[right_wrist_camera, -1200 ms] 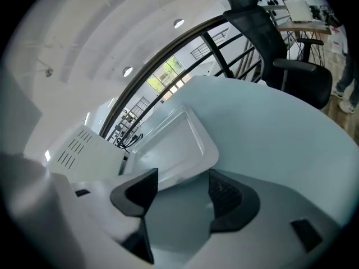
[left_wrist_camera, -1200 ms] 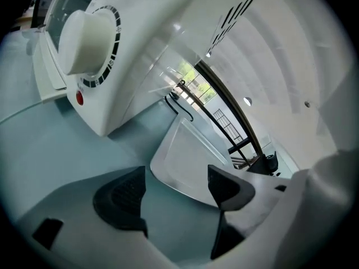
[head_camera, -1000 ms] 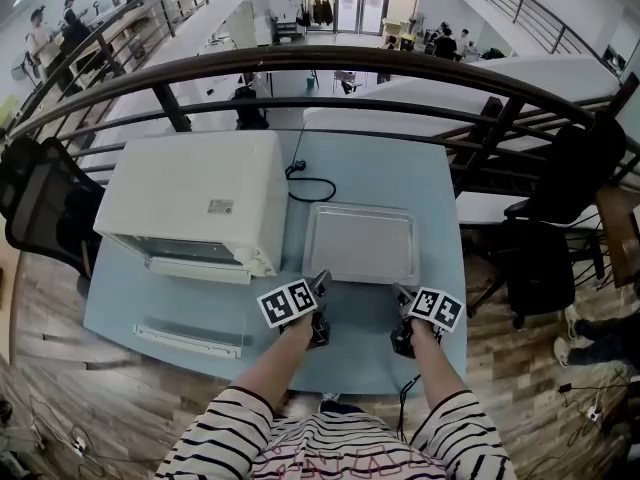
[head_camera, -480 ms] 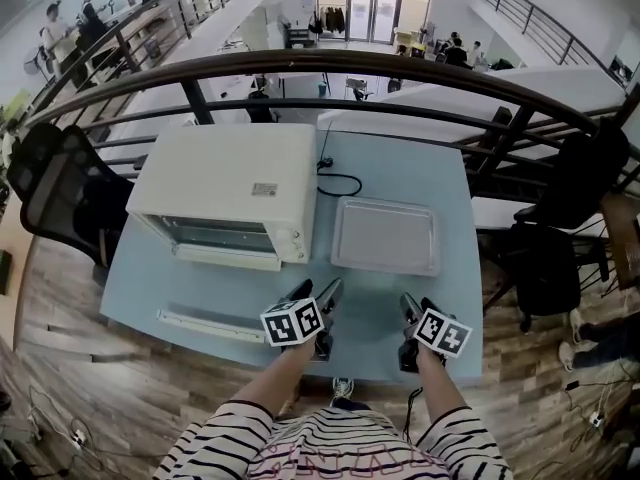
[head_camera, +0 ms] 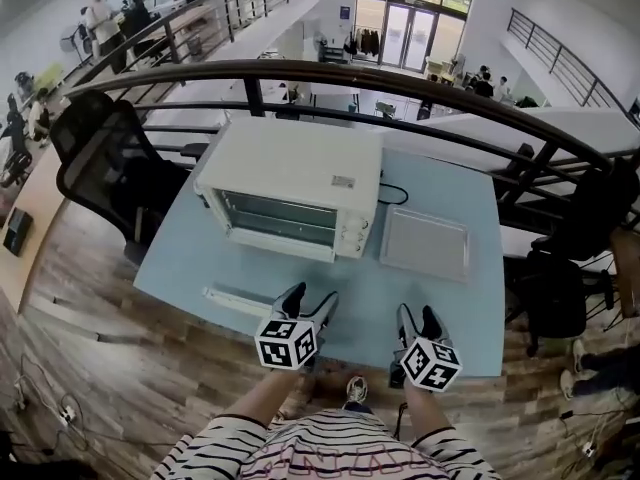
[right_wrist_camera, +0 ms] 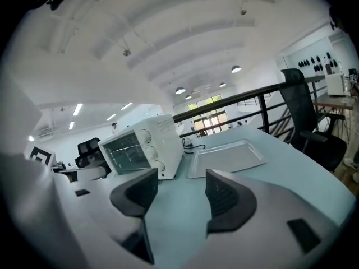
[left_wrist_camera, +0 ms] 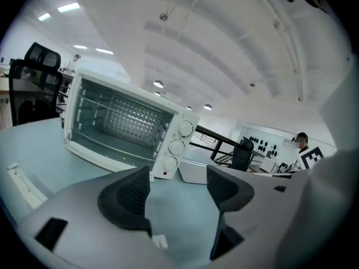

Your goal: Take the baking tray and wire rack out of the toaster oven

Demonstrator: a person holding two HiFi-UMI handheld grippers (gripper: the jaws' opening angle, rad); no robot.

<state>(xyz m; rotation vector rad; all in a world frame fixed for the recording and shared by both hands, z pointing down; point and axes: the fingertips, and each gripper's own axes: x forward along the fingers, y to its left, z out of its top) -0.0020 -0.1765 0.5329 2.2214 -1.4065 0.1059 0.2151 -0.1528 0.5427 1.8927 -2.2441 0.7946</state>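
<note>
The white toaster oven [head_camera: 295, 173] stands at the back left of the pale blue table [head_camera: 190, 258], its glass door [head_camera: 240, 296] folded down flat in front. Wire bars of a rack [left_wrist_camera: 115, 129] show inside its cavity [left_wrist_camera: 120, 122]. The silver baking tray [head_camera: 424, 243] lies flat on the table, just right of the oven. My left gripper [head_camera: 308, 306] hangs open and empty over the table's front edge, facing the oven's knobs [left_wrist_camera: 178, 145]. My right gripper [head_camera: 415, 320] is open and empty too, a short way in front of the tray [right_wrist_camera: 227, 157].
A black power cord [head_camera: 392, 196] trails behind the oven. A dark metal railing [head_camera: 330, 73] runs along the far side of the table. Black office chairs stand at the left [head_camera: 110, 163] and right [head_camera: 560, 288]. The wooden floor [head_camera: 110, 358] lies below the near edge.
Both grippers have drawn back from the tray's near edge to the table's front edge and risen. The head view has swung left and up, so the oven's open front now shows.
</note>
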